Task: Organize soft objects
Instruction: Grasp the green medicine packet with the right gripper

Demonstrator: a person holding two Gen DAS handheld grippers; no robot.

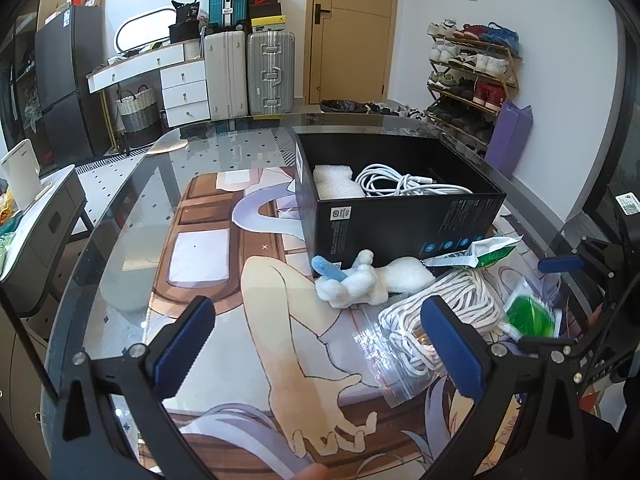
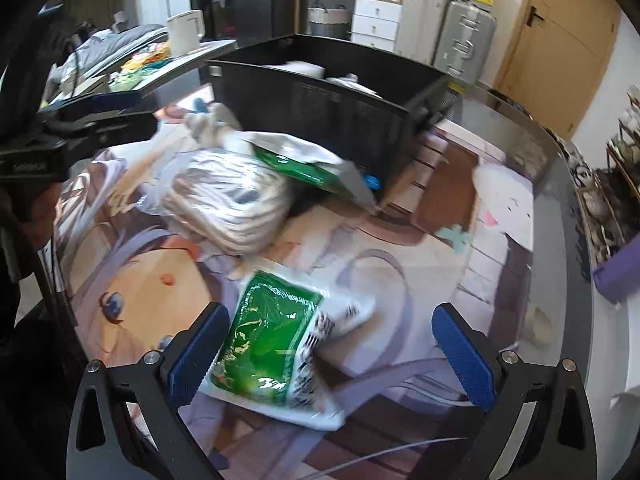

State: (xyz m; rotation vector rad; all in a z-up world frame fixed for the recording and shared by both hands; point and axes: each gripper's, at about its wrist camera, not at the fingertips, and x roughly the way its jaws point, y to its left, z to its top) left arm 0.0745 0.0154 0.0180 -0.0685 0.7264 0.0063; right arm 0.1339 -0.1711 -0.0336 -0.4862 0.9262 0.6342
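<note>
So the open black cardboard box (image 1: 400,216) at the far side of the glass-topped table (image 1: 120,216) already has a white foam-looking wad (image 1: 334,182) and a coiled white cable (image 1: 404,184) in it, so I'd say the job is partly done.

Plenty left outside though. A small white plush toy with a blue bit (image 1: 350,280) lies right against the box front, a clear zip bag of coiled white rope (image 1: 440,316) sits just beside it, and a green-and-white soft packet (image 1: 486,250) leans by the box corner.

A second green-and-white soft packet (image 2: 276,344) lies flat on the table right in front of the right gripper (image 2: 332,354). Its fingers are spread wide, the packet sits partly between them near the left one, and nothing's pinched yet. That's probably the next thing to go in.

The left gripper (image 1: 320,346) is also wide apart and empty, hanging over the printed mat near the rope bag.
</note>
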